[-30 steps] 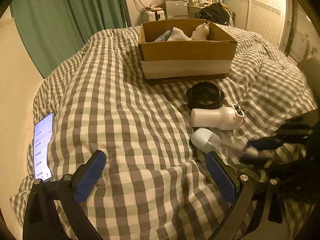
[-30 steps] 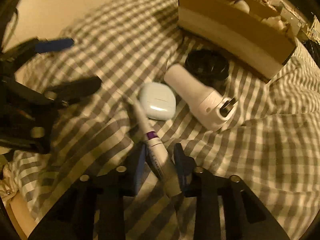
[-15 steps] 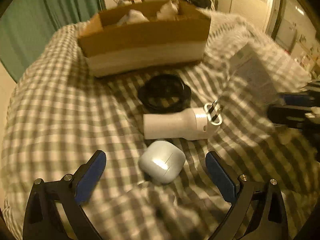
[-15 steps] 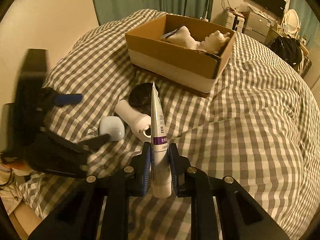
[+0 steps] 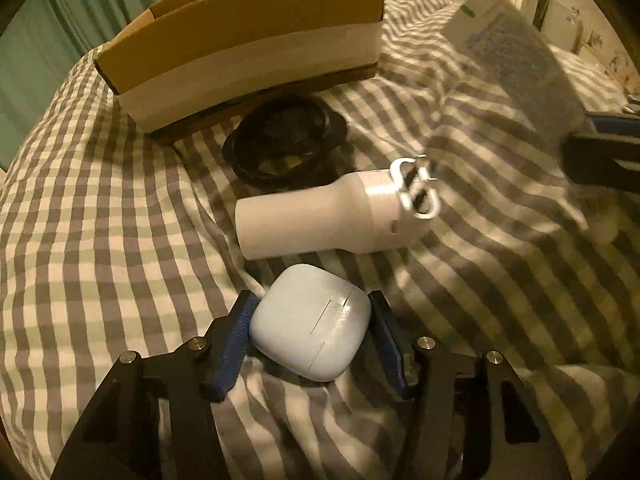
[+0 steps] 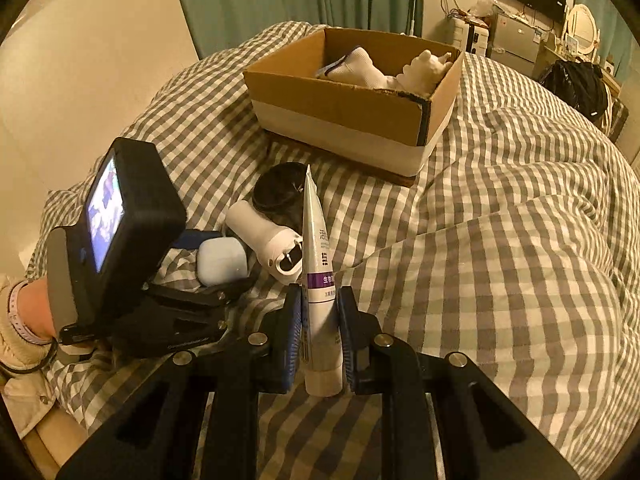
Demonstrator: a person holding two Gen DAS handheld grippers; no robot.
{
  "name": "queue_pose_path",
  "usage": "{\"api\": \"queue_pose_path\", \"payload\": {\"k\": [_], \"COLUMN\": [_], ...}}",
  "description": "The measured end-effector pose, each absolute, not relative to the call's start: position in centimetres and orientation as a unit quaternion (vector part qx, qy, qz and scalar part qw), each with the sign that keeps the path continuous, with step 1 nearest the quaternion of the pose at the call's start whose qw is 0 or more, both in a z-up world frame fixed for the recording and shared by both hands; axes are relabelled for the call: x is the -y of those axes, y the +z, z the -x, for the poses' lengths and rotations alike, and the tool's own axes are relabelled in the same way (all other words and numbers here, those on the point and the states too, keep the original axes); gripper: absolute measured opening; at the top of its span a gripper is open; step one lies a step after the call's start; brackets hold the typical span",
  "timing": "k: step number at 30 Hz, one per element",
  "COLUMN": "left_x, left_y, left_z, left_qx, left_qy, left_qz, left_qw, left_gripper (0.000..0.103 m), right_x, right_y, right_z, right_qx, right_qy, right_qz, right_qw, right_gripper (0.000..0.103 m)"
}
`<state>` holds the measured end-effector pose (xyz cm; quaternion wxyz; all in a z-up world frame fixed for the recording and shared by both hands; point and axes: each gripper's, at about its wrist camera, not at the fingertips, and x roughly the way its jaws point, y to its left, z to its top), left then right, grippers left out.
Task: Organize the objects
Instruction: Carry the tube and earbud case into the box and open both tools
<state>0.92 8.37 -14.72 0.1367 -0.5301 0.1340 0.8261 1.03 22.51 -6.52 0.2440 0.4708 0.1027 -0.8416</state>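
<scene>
1. The left claw (image 5: 310, 330) has just been closing, and its blue pads now press both sides of the pale blue earbud case (image 5: 310, 326). A second ago the jaws stood wide apart over bare bedding; half a second ago the case lay between them untouched.
2. The case still rests on the checked duvet (image 5: 100, 240), just in front of the white flask-shaped bottle (image 5: 320, 220) lying on its side, with the black round container (image 5: 284, 142) beyond it.
3. The right claw (image 6: 318, 330) is clamped on a white tube with a purple band (image 6: 318, 276), held clear of the bed with its crimped end pointing towards the cardboard box (image 6: 340, 108). A second ago that tube lay low against the duvet; it now stands lifted.
4. The box sits further up the bed and already holds white items.
5. Judging from this, both hands are loaded: the tube looks ready to travel to the box, and the case needs only lifting to follow.
</scene>
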Motion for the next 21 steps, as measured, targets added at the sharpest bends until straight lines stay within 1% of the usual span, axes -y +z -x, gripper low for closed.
{"api": "queue_pose_path", "payload": {"k": [8,13,17,21], "left_x": [-7.0,-7.1,-6.3,-5.6], "left_y": [-10.1,-5.9,-2.2,2.1], "left_z": [-3.4,-4.6,-2.8,-0.3], "left_qx": [-0.101,-0.108,-0.082,-0.081], "left_qy": [0.84,0.859,0.872,0.893], "left_qz": [0.509,0.471,0.449,0.409], "left_qw": [0.159,0.167,0.176,0.168], "left_gripper": [0.058,0.058,0.058,0.058], "right_x": [-22.1,-21.5,-20.9,-20.5], "right_y": [-4.7,-2.8,-0.4,2.6], "right_z": [-2.1,-3.1,-3.1,-2.0], "right_qx": [-0.105,-0.115,-0.124,-0.127], "right_qy": [-0.848,-0.855,-0.863,-0.874], "right_qz": [-0.461,-0.448,-0.429,-0.407], "right_qw": [0.24,0.237,0.237,0.233], "right_gripper": [0.017,0.017,0.017,0.017]}}
